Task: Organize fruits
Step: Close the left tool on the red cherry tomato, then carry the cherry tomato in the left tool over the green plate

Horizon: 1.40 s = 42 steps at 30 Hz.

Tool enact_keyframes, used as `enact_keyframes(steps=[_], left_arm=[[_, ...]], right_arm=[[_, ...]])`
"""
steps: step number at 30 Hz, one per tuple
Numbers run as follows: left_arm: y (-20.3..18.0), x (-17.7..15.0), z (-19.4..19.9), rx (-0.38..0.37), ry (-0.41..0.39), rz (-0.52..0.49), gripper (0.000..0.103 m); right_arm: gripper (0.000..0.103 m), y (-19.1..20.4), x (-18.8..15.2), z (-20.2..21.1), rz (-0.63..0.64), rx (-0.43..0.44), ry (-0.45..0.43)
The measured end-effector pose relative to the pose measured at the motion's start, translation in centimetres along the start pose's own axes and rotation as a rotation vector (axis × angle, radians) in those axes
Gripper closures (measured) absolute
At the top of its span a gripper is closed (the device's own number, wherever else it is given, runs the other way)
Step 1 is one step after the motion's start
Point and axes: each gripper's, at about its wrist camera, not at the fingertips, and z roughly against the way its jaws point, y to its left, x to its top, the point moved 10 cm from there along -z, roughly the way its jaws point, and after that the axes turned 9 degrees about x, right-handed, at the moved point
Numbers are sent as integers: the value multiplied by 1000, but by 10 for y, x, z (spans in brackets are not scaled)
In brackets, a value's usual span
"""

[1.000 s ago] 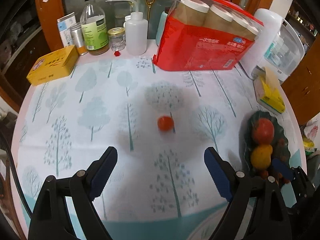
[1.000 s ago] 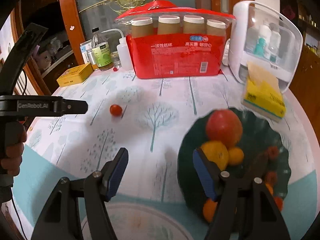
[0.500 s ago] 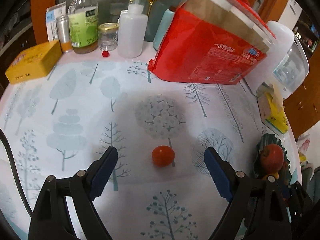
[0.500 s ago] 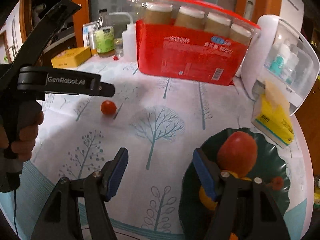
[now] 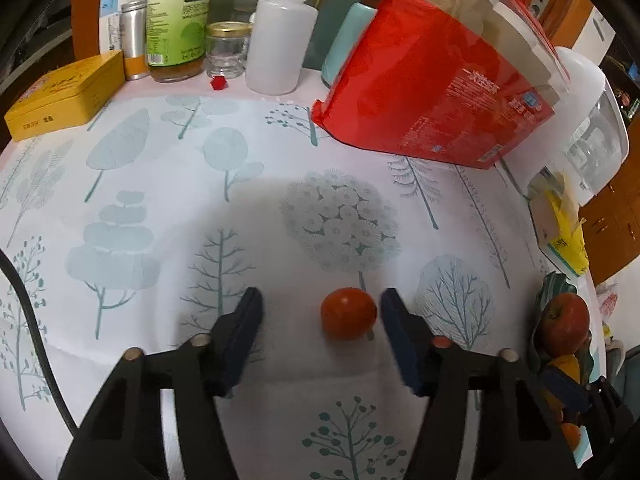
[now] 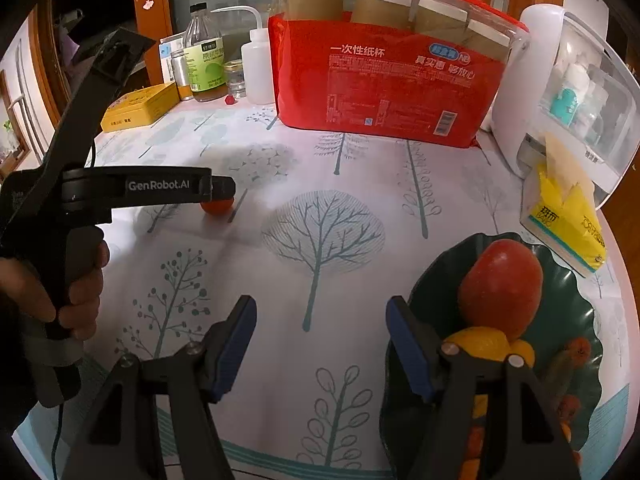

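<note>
A: In the left wrist view, where is the small tomato [image 5: 348, 313]?

B: On the bench [image 5: 160, 208], on the tree-print cloth, between the two pads of the left gripper [image 5: 320, 312]. It lies close to the right pad, with a thin gap, and a wider gap to the left pad. The jaws are closing, but neither pad presses on it.

A: And around it?

B: Far left, a yellow box [image 5: 64, 98]; at the far edge a green-label bottle [image 5: 178, 28] and a white squeeze bottle [image 5: 280, 46]; far right, a red pack of paper cups [image 5: 444, 92]. At the right edge, an apple [image 5: 564, 322] on a dark green plate [image 5: 554, 282].

A: The right wrist view?

B: The right gripper [image 6: 320, 324] stands spread with only cloth between its pads. The plate [image 6: 572, 292] sits to its right, the near pad overlapping its left rim. The apple [image 6: 500, 288] rests on yellow fruit [image 6: 480, 344]. At left a hand [image 6: 60, 284] holds the left gripper [image 6: 224, 192], whose tip covers the top of the tomato [image 6: 216, 207].
</note>
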Motion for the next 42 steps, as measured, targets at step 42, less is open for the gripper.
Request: enact_keyframes(steps=[42], left_arm=[[-125,-61,130,-166,-39,-97,76]], right_arm=[[35,-35,-93,123,-165,-16,26]])
